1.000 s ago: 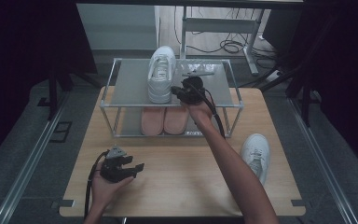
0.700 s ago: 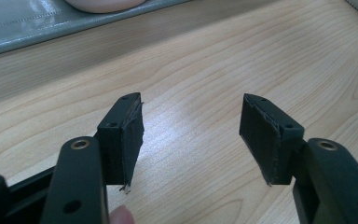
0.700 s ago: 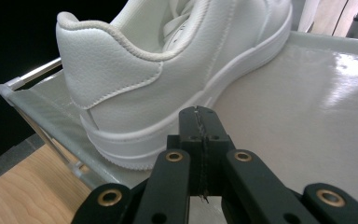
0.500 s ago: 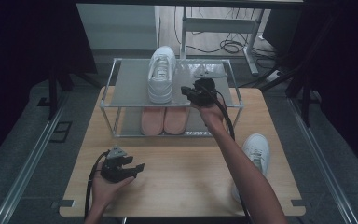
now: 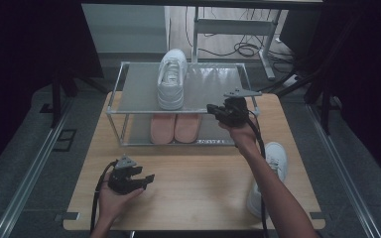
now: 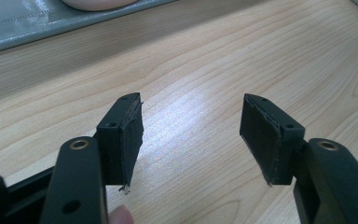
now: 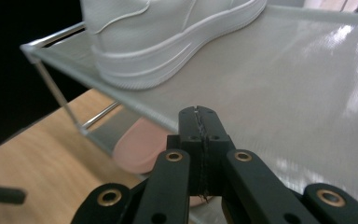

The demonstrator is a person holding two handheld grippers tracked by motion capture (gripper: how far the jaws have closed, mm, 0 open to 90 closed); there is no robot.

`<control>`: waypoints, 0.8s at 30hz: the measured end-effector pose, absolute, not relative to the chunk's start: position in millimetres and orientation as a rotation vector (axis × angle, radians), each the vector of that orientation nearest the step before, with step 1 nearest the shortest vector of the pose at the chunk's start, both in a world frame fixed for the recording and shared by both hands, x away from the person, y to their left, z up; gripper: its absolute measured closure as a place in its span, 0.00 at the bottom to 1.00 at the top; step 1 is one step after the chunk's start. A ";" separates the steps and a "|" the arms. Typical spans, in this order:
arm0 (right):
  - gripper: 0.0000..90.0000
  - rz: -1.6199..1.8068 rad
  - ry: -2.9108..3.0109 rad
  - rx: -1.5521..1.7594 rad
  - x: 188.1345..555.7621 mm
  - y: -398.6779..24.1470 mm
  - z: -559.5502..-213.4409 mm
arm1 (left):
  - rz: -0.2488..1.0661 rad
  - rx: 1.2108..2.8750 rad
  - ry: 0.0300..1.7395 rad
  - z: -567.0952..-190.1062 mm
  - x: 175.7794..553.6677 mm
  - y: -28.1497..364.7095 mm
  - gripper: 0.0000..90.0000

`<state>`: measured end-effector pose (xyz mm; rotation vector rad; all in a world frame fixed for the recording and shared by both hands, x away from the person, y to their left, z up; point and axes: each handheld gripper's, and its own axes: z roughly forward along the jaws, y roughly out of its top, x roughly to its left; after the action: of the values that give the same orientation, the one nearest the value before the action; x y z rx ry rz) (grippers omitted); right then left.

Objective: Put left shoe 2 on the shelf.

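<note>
Right gripper empty over the rack, one sneaker up top, the other on the table

Your right gripper has its jaws pressed flat together with nothing between them, and it's hovering above the front right part of the shoe rack's top shelf. One white sneaker sits on that shelf, toe pointing away from you, just to the left of the gripper and apart from it. The other white sneaker lies on the table by your right forearm. A pink pair rests on the lower shelf. Your left gripper is low over the wood near the front left, jaws wide apart, holding nothing.
</note>
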<state>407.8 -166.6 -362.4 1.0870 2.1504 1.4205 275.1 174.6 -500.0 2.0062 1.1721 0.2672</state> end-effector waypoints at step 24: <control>0.99 1.369 2.207 1.010 311.4 -234.7 -405.5 | 0.271 2.004 1.176 -498.8 274.7 173.3 0.44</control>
<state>311.4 -234.7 -405.5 1.0100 2.2066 1.3686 274.7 173.3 -498.8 2.0040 1.1762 0.2715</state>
